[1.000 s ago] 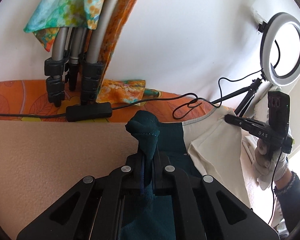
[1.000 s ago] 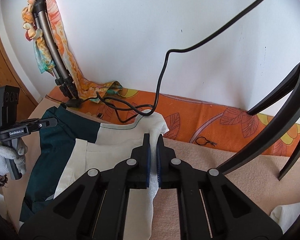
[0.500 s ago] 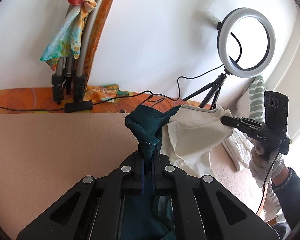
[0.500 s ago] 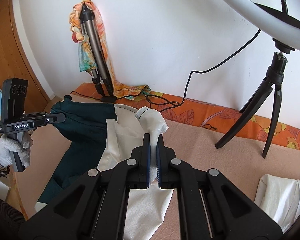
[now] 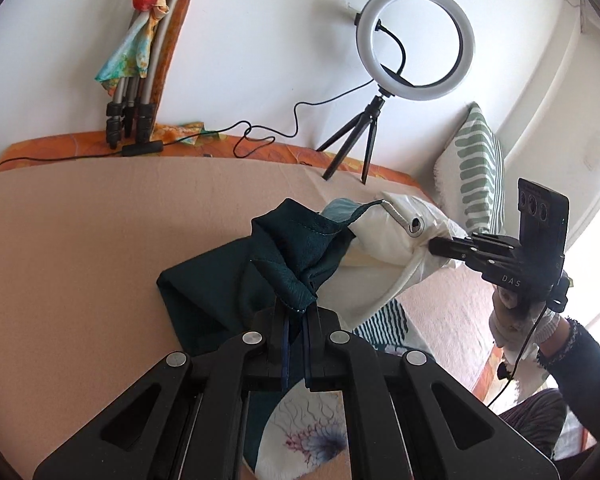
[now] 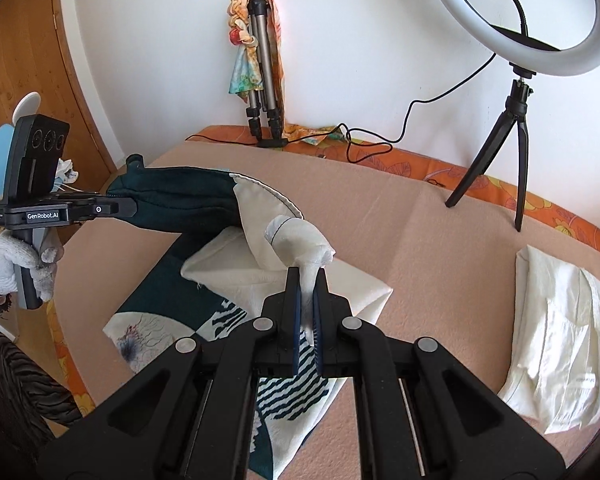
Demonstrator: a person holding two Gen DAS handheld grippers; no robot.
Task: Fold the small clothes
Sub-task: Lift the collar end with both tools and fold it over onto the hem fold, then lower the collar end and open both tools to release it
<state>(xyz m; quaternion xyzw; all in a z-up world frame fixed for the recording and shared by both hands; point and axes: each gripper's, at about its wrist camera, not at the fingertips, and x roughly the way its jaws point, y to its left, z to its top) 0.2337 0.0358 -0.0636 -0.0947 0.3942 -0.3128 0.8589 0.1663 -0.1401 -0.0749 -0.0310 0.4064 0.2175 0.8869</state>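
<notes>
Left gripper (image 5: 295,312) clamped on the garment's (image 5: 228,280) teal corner; right gripper (image 6: 307,292) clamped on its cream corner. Top edge lifted between them, the rest trailing on the beige blanket (image 6: 420,240). White cloth (image 6: 556,344) right, well apart. Ring light (image 5: 416,40) by wall.

You face a plain white wall (image 5: 260,40) behind a bed covered in a peach blanket (image 5: 80,240), with an orange floral sheet (image 6: 540,204) along its far edge. A ring light (image 5: 415,40) on a small tripod stands there, a folded tripod (image 6: 262,80) draped with a scarf leans against the wall, a green-striped pillow (image 5: 476,172) sits at the corner, and a wooden door (image 6: 32,60) shows beside it.
</notes>
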